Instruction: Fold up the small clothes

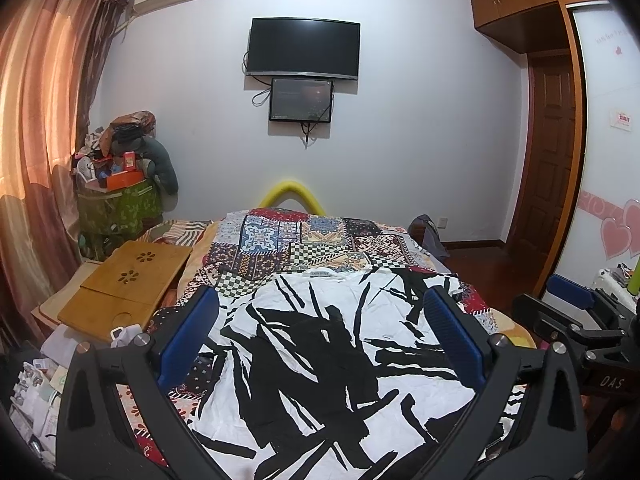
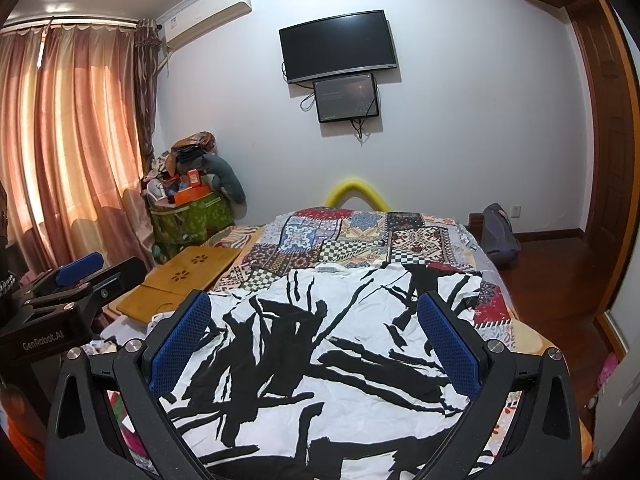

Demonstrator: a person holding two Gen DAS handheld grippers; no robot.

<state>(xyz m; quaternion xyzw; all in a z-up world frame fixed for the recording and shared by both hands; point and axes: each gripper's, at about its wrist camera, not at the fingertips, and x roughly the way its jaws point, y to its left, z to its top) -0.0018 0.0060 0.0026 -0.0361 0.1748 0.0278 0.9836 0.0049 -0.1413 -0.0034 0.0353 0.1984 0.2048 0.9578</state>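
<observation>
Left wrist view: white cotton garment w/ bold black brush-stroke print (image 1: 320,360) lies spread flat on the patchwork-quilt bed cover (image 1: 304,240), neck label at the far edge, hem toward the camera. Left gripper (image 1: 320,340) hovers above the near half, blue-padded fingers (image 1: 188,332) spread wide, nothing between them. Right gripper (image 1: 576,308) shows at the right edge of this view, just beside the garment's right side, also apart from the cloth as far as I can tell.

Right wrist view: same garment (image 2: 320,360), a sleeve sticking out to the right over the quilt (image 2: 360,236). Right gripper (image 2: 316,340) has its fingers (image 2: 444,340) spread too, holding nothing; left gripper (image 2: 80,276) is at the left edge, near the bamboo lap tray w/ flower cut-outs (image 2: 192,276), which lies just beside the garment's left side.

Step, my read: garment laid out, no fold visible yet, so this looks like the start — approach before the first grasp. Fabric is wrinkled but roughly flat.

Next move prob. calls for both grippers dropping to the cloth, each pinching a single layer at an edge or corner (sleeve/shoulder side likely), then lifting and carrying it across evenly. Thin cloth may bunch, and the quilt could get pinched along w/ it, so a shallow, low pinch matters. Which edge gets picked first, can't tell.
</observation>
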